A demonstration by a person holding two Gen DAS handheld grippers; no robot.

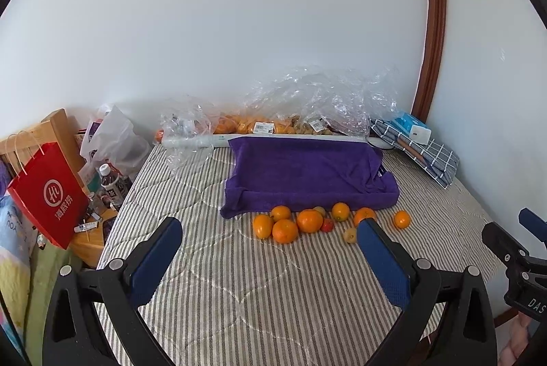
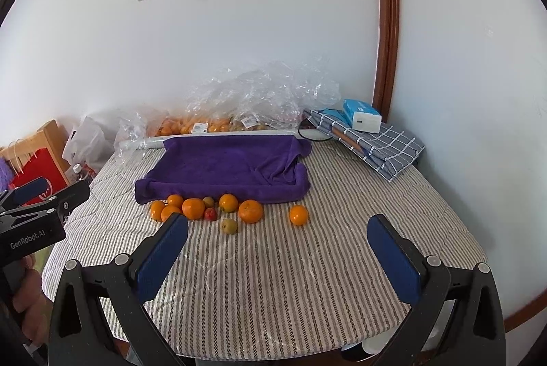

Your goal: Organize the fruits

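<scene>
Several oranges (image 1: 309, 220) (image 2: 193, 208) lie in a loose row on the striped cloth, just in front of a tray draped in a purple towel (image 1: 304, 174) (image 2: 225, 169). One orange (image 1: 401, 219) (image 2: 298, 215) sits apart at the right. Among them are a small red fruit (image 1: 327, 225) (image 2: 211, 214) and a yellowish fruit (image 1: 350, 234) (image 2: 229, 226). My left gripper (image 1: 270, 231) is open, short of the fruit, with nothing between its fingers. My right gripper (image 2: 277, 229) is also open and empty, nearer than the fruit.
Crumpled clear plastic bags (image 1: 318, 99) holding more oranges lie along the wall behind the tray. A checked cloth with a tissue pack (image 2: 362, 116) sits at the back right. A red paper bag (image 1: 51, 195) and bottles stand off the table's left edge.
</scene>
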